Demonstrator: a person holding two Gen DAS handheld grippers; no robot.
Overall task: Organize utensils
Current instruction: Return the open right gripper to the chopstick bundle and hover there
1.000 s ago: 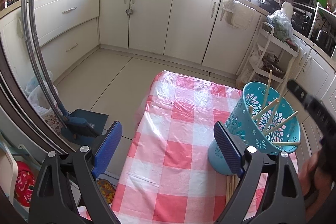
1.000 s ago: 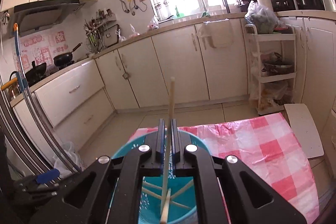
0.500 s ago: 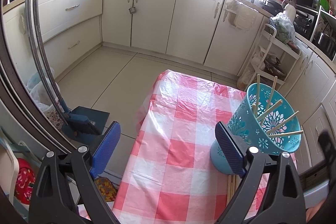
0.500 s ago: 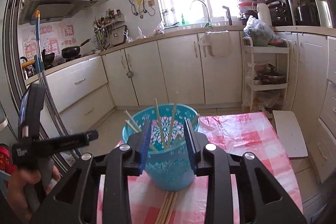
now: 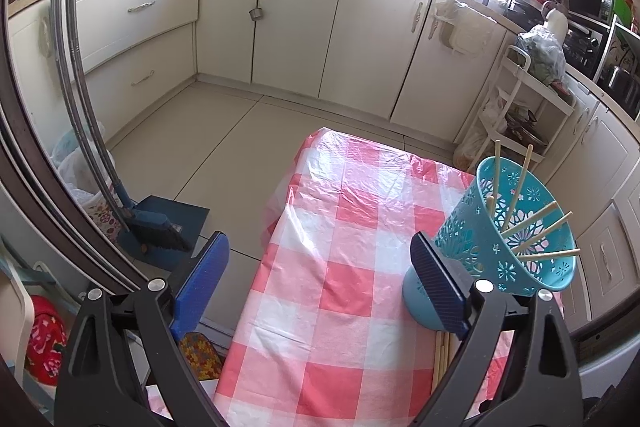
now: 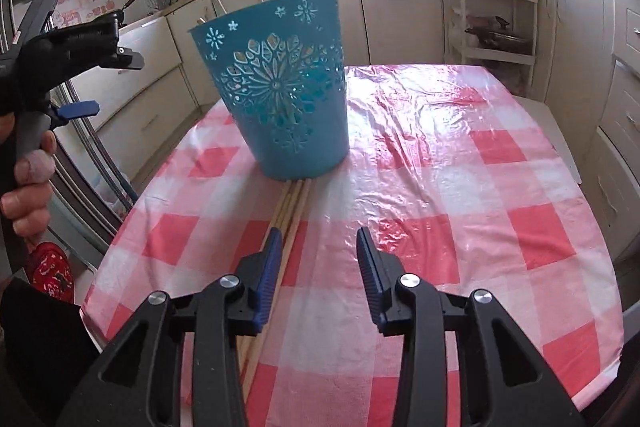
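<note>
Several loose chopsticks (image 6: 290, 215) just beside the wide-spread, empty right claw's (image 6: 318, 251) left finger.

The left gripper (image 5: 320, 275) is held level, its blue-padded fingers (image 5: 202, 283) spread wide with nothing between them. The right gripper (image 6: 318, 259) points forward and slightly down, its jaws parted and empty. To the left of the right gripper, the person's left hand (image 6: 28, 163) wraps its fingers around the other gripper's handle.
</note>
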